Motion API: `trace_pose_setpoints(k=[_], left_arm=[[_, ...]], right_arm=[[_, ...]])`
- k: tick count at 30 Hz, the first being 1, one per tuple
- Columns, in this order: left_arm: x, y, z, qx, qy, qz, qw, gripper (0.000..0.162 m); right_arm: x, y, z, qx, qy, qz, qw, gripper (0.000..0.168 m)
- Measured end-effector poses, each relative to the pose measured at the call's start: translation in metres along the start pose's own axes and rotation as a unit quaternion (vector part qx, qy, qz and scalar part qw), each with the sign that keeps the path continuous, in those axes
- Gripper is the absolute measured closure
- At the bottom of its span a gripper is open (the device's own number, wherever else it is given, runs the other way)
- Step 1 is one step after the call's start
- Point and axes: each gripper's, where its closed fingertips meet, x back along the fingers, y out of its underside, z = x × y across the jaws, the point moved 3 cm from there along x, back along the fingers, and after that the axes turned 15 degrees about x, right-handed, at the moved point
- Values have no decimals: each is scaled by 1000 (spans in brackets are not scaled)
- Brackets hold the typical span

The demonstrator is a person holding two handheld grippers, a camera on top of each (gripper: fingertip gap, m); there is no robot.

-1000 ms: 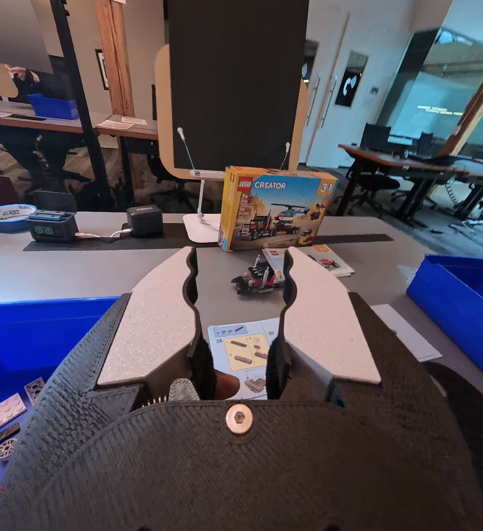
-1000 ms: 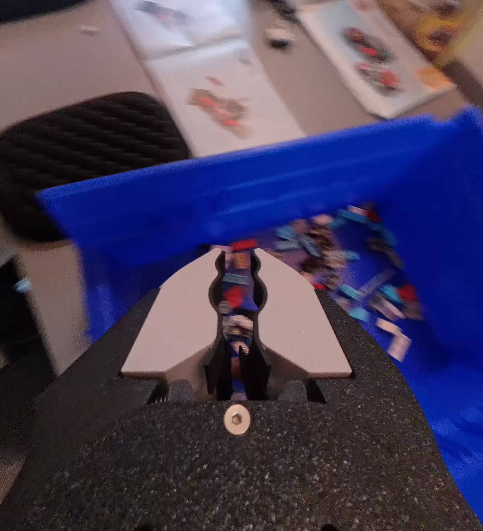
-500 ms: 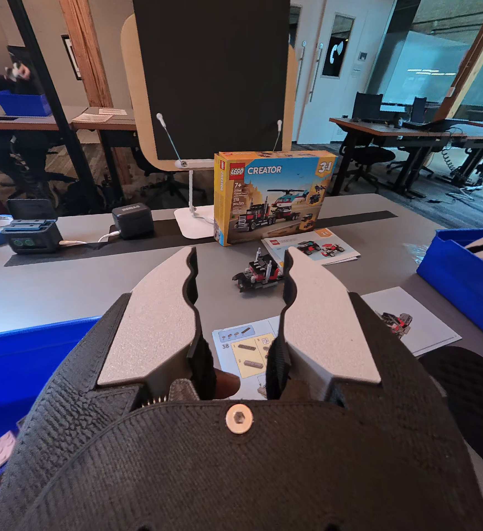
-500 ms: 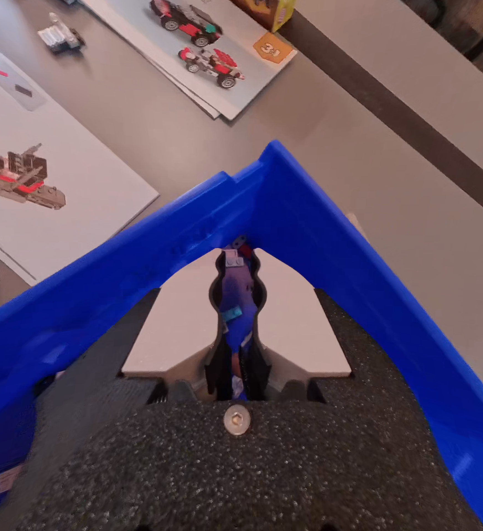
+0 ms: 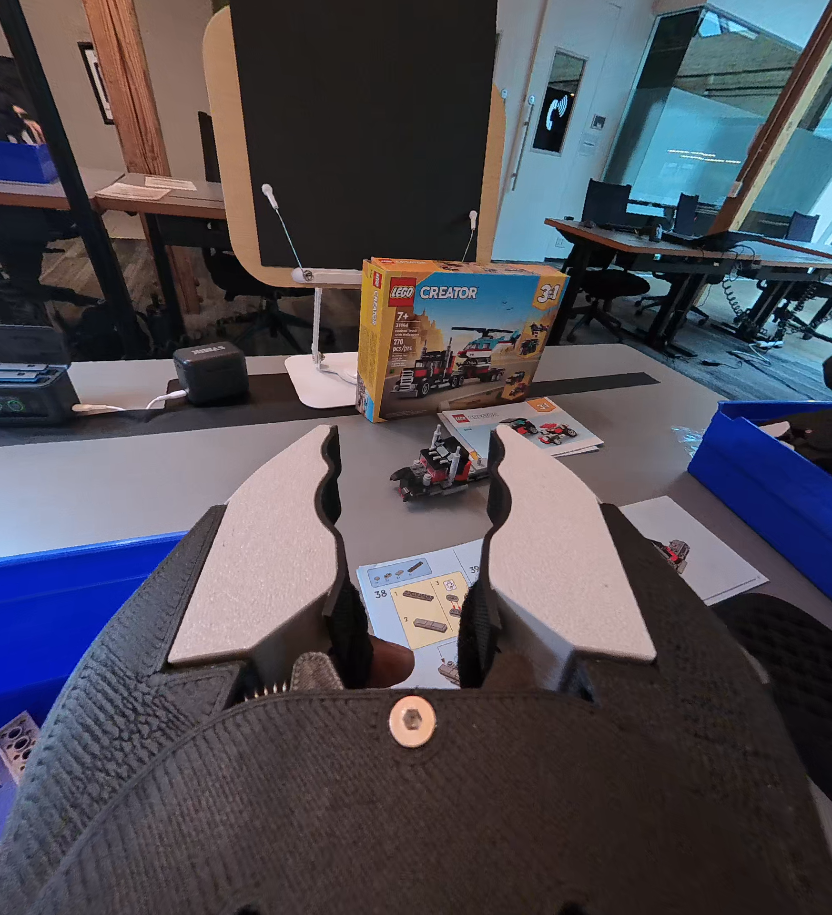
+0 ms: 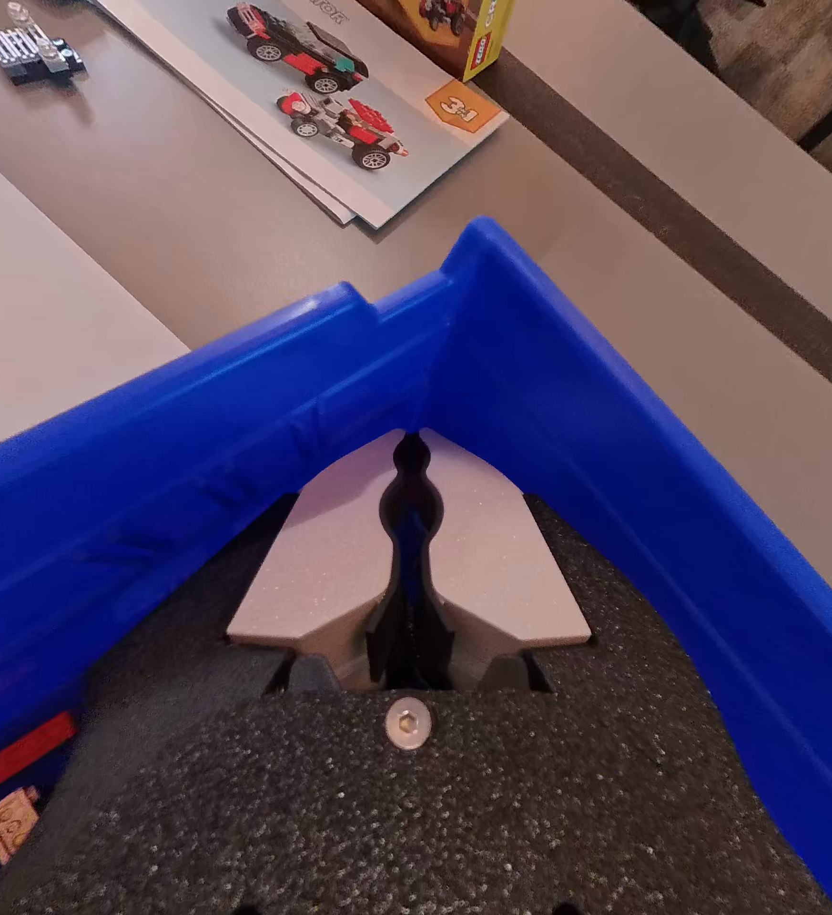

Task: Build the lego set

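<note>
Jaws of the left gripper (image 5: 411,440) stand wide apart and empty above an open printed instruction booklet (image 5: 416,601) on the grey table (image 5: 107,475); beyond it sits the small black-and-red brick truck (image 5: 434,470). Right gripper (image 6: 413,435) fingertips nearly meet deep in a blue plastic bin's (image 6: 552,376) corner; any held piece cannot be seen.

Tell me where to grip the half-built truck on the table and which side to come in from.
Grip the half-built truck across its flat rear chassis, behind the cab, fingers on its two long sides. Come from above with the open left gripper: the upright grey stacks beside the cab look fragile, and the low, narrow bed probably offers parallel faces. The booklet lies just behind it.
</note>
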Motion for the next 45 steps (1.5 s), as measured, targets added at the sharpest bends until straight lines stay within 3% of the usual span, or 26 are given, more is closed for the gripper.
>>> trace_pose_setpoints(k=[5, 10, 12, 15, 19, 21, 22, 25, 34, 45], left_arm=[[3, -1, 4, -12, 0, -1, 1000, 104], [9, -3, 3, -24, -9, 1, 1000, 104], [10, -2, 2, -26, -6, 1, 1000, 104], [8, 1, 0, -20, -1, -1, 1000, 104], [12, 0, 4, -19, 15, 3, 1000, 105], [16, 0, 2, -24, 10, 6, 1000, 105], [18, 0, 1, -25, 7, 7, 1000, 105], [24, 0, -4, -18, -3, 14, 1000, 105], [26, 1, -3, -16, -2, 13, 1000, 105], [34, 0, -4, -25, -13, 12, 1000, 105]], right_arm=[[17, 0, 3, 9, -5, -25, 1000, 164], [92, -26, 40, 62, 4, -82, 995, 128], [109, -24, 60, 80, -54, -135, 986, 123], [96, -17, 89, 143, -125, -181, 965, 130], [63, 3, 81, 212, -239, -251, 914, 132], [55, 11, 72, 249, -274, -267, 890, 151], [53, 11, 69, 257, -286, -266, 884, 159], [65, 2, 71, 235, -300, -275, 883, 163], [144, -78, 78, 310, -144, -258, 904, 164], [116, -71, 84, 287, -144, -246, 914, 164]])
